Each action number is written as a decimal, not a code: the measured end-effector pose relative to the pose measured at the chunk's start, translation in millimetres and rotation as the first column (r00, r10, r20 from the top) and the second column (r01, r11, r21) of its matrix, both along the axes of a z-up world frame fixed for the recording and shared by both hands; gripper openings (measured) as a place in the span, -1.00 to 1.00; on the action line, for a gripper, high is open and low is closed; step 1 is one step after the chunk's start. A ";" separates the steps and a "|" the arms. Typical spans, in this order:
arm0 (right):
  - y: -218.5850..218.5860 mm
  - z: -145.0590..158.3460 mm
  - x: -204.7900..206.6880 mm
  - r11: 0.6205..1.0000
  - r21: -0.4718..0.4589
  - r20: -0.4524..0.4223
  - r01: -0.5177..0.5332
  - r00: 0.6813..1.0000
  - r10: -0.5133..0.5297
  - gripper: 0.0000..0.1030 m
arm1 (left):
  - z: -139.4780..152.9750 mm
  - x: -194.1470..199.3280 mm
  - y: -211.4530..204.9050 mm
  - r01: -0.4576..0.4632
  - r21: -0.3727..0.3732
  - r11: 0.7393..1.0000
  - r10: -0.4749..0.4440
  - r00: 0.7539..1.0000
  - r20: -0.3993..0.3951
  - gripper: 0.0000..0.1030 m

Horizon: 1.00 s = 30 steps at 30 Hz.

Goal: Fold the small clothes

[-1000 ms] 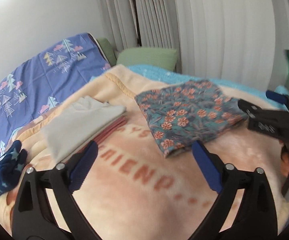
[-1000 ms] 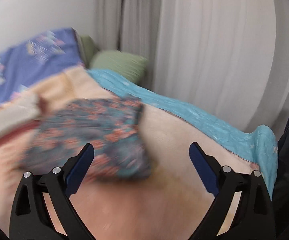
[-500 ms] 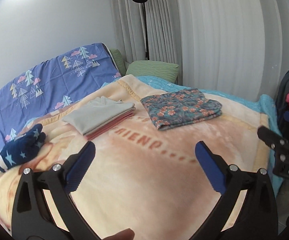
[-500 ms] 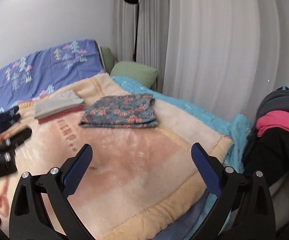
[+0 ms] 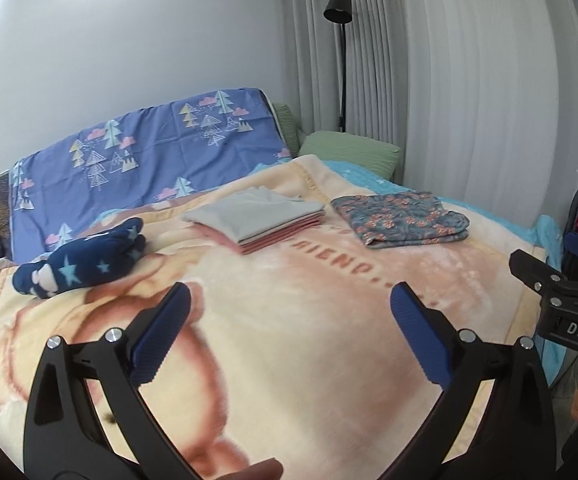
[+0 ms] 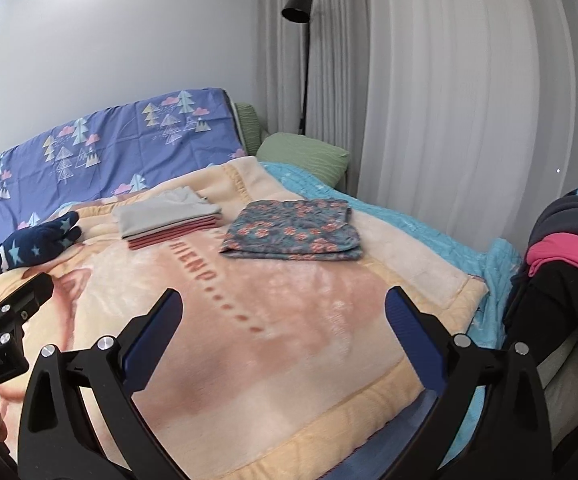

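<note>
A folded floral blue-grey garment (image 5: 405, 220) (image 6: 293, 230) lies flat on the peach blanket (image 5: 289, 300) (image 6: 269, 320), far side right. Left of it sits a stack of folded grey and pink clothes (image 5: 257, 220) (image 6: 169, 222). A dark blue star-print garment (image 5: 81, 260) (image 6: 37, 242) lies bunched further left. My left gripper (image 5: 289, 308) is open and empty, held back above the blanket's near half. My right gripper (image 6: 283, 304) is open and empty too, above the blanket's near right corner. Each gripper shows at the edge of the other's view.
A pile of pink, grey and black clothes (image 6: 565, 248) sits off the bed's right side. A purple tree-print sheet (image 5: 145, 160) and a green pillow (image 5: 349, 152) lie at the head. A black floor lamp (image 6: 299, 8) stands by the white curtains.
Both grippers pulled back and up from the floral garment, which now lies folded far ahead. The view widened to take in the whole bed. Both stayed open.
</note>
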State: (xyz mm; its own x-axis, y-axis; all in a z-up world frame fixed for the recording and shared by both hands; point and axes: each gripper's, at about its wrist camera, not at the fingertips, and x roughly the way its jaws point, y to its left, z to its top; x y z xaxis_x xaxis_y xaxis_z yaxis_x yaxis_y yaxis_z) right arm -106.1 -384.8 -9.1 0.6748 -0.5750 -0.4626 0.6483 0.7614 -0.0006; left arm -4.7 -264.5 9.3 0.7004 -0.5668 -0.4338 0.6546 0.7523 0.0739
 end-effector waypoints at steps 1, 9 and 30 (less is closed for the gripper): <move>3.3 0.0 1.0 1.000 0.001 -0.002 -0.004 1.000 0.004 0.96 | -0.1 -2.0 4.4 -0.003 0.000 1.000 0.003 1.000 0.000 0.96; 21.7 0.6 0.0 1.000 -0.013 -0.019 -0.005 1.000 0.004 0.96 | -4.6 -8.0 26.2 -0.019 -0.001 1.000 0.019 1.000 -0.023 0.96; 28.0 1.2 -6.1 1.000 -0.012 -0.039 0.015 0.999 -0.016 0.97 | -7.6 -27.1 30.3 0.017 0.003 1.000 -0.017 1.000 -0.022 0.96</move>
State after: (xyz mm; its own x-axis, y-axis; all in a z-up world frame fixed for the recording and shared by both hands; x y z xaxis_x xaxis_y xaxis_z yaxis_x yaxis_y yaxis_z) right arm -112.1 -356.9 -8.0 0.6473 -0.5908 -0.4817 0.6592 0.7511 -0.0355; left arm -31.8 -234.2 1.7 0.6809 -0.5776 -0.4504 0.6691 0.7407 0.0616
